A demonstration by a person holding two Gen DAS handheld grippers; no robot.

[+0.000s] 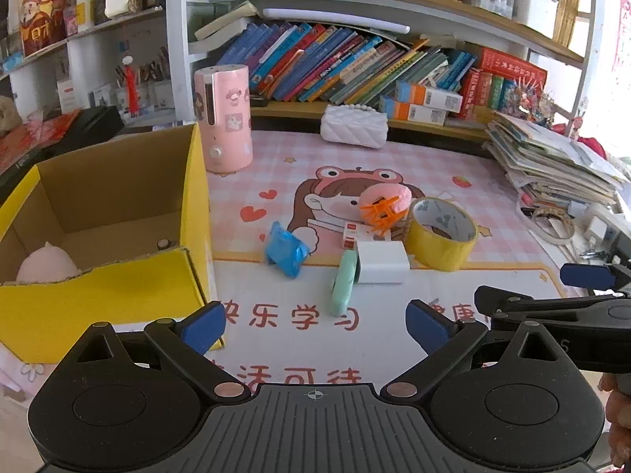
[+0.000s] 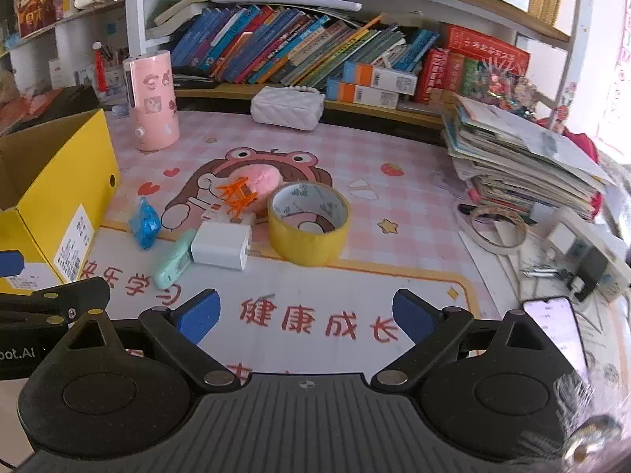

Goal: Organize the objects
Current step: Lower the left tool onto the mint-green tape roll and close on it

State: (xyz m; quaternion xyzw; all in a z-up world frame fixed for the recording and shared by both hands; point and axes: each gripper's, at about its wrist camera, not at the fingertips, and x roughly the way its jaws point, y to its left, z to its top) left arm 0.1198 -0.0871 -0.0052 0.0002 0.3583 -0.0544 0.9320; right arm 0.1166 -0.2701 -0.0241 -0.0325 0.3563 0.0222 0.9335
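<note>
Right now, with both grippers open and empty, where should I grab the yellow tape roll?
Probably pinch the yellow tape roll through its wall: one finger in the open core, one outside, coming from above with the right gripper. It lies flat, hole up. Take the near or right wall; the white charger and clutter crowd the left.

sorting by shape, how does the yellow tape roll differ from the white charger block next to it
The yellow tape roll is a hollow ring lying flat, with the mat visible through its middle; the white charger block is a solid, closed box. The roll is yellow outside with a pale printed liner inside; the block is plain white. The roll looks wider and taller than the block. Both rest on the pink desk mat, outside the yellow box.
</note>
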